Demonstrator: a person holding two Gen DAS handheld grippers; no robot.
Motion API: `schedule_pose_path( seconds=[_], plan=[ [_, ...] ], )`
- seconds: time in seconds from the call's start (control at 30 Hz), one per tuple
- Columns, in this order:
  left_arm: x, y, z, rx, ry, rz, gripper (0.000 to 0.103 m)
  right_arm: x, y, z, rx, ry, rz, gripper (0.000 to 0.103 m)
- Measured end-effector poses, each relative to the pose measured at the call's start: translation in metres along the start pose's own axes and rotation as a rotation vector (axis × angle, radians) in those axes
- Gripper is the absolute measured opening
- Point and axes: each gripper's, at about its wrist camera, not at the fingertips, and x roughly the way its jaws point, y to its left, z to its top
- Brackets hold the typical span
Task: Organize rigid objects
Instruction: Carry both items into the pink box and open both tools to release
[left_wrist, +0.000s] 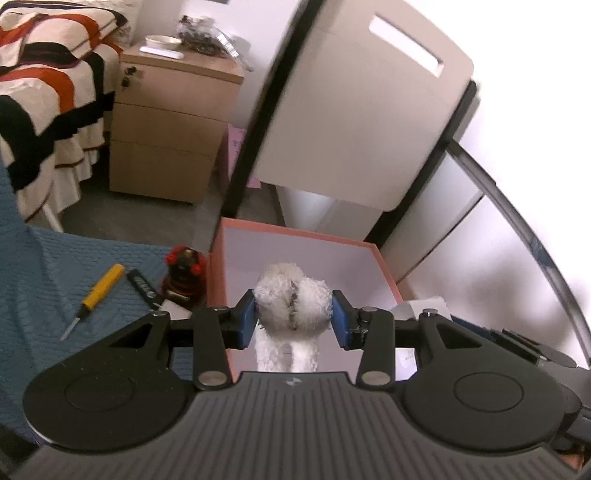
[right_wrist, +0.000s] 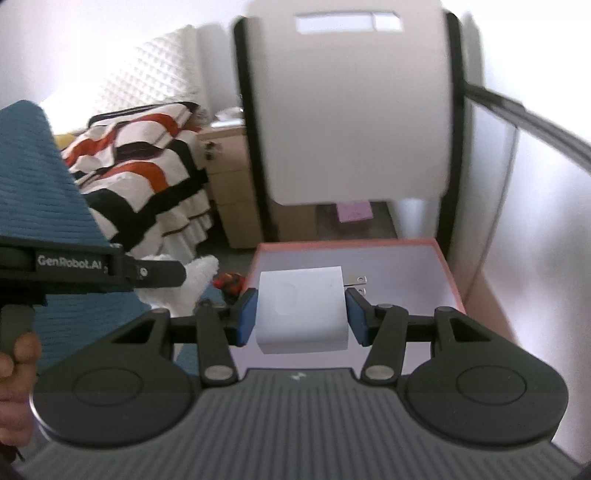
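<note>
My left gripper (left_wrist: 293, 317) is shut on a white fluffy plush toy (left_wrist: 291, 299) and holds it over the near left part of the pink box (left_wrist: 384, 269). My right gripper (right_wrist: 301, 314) is shut on a white plug adapter (right_wrist: 301, 310) with metal prongs, held over the same pink box (right_wrist: 448, 273). In the right wrist view the left gripper (right_wrist: 147, 275) and the plush toy (right_wrist: 192, 284) show at the left. A yellow screwdriver (left_wrist: 96, 295), a black stick (left_wrist: 142, 286) and a red toy figure (left_wrist: 184, 275) lie on the blue cloth (left_wrist: 55, 280) left of the box.
A chair with a white back (left_wrist: 351, 110) stands just behind the box. A wooden drawer unit (left_wrist: 166, 125) and a bed with a striped blanket (left_wrist: 48, 92) are behind on the left. A white box (left_wrist: 424, 308) and dark items lie right of the pink box.
</note>
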Motion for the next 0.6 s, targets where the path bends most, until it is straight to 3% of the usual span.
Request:
schedule_pose_path(
  seconds=[0.33,0.6],
  plan=[
    [0.085,-0.017,-0.023,0.001,0.124,0.014,0.047,0.05,-0.058,-0.038,0.083,0.159,-0.049,0.054],
    [0.129,-0.022,-0.047,0.011,0.213,0.052,0.047,0.09,-0.083,-0.064,0.1,0.244,-0.079,0.054]
  ],
)
